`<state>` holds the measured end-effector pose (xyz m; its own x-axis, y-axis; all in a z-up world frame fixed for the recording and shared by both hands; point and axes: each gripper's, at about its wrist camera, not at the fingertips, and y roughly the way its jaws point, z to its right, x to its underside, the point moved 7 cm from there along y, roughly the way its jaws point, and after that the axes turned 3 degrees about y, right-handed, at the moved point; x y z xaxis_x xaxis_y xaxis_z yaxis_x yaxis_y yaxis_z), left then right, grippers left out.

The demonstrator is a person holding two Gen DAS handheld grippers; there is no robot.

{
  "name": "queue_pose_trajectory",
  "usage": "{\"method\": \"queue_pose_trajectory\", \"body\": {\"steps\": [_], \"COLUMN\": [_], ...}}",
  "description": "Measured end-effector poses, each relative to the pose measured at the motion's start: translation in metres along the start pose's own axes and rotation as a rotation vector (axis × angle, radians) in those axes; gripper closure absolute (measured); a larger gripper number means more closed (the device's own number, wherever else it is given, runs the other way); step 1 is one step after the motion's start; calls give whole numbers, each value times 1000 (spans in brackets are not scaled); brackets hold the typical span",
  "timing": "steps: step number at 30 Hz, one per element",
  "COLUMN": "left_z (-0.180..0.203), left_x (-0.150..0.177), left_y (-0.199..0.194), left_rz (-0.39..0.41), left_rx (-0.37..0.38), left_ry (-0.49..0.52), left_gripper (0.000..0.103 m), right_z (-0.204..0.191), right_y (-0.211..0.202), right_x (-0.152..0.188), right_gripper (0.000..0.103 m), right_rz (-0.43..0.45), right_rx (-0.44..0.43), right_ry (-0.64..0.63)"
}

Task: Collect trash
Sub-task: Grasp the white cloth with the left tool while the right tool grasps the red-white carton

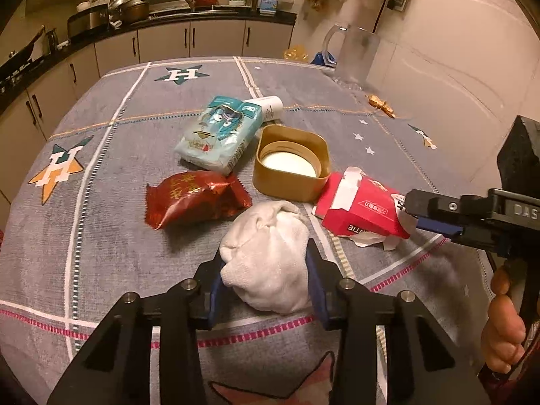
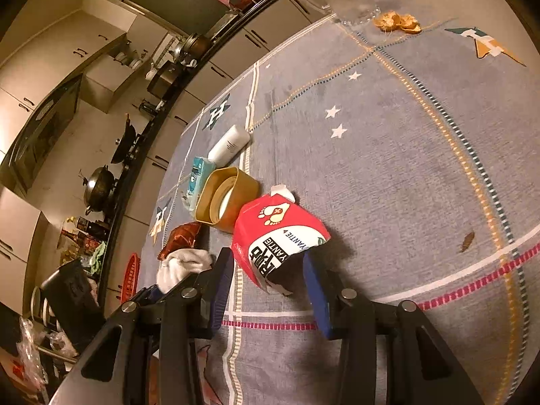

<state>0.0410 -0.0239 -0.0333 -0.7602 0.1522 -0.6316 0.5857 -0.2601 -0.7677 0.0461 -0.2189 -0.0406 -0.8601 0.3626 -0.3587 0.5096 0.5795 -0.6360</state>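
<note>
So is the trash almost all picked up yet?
Not nearly. Nothing looks put away yet. The left gripper has its fingers closed around the white cloth wad, and the right gripper has its fingers either side of the red carton. Still lying on the table: the red wrapper, blue packet, white tube, tan lid and peels.

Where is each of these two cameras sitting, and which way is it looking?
Left wrist: on the left gripper, looking along its fingers at a white cloth; a hand shows.
Right wrist: on the right gripper, tilted, facing a red carton; no hand visible.
Shared: cloth, carton, tan lid, grey tablecloth.
</note>
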Motion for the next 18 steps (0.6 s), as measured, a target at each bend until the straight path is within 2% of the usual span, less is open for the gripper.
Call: {"method": "queue_pose_trajectory", "body": {"steps": [5, 6, 7, 14, 18], "left_z": [-3, -5, -6, -14, -19], "left_x": [2, 3, 3, 6, 7], "left_y": [-11, -13, -15, -24, -31], "left_rz": [28, 33, 37, 46, 61], "left_rx": [-35, -46, -50, -47, -64], "left_ry": [14, 16, 14, -11, -18], "left_gripper": [63, 63, 63, 63, 63], "right_z": [-2, -3, -5, -24, -36], "right_y": [14, 16, 17, 6, -6], "right_x": [1, 3, 4, 12, 21], "right_gripper": [58, 60, 70, 73, 73], "right_rz": [-7, -6, -4, 51, 102], "right_rx": [7, 6, 6, 14, 62], "right_ry": [-14, -23, -29, -135, -218]}}
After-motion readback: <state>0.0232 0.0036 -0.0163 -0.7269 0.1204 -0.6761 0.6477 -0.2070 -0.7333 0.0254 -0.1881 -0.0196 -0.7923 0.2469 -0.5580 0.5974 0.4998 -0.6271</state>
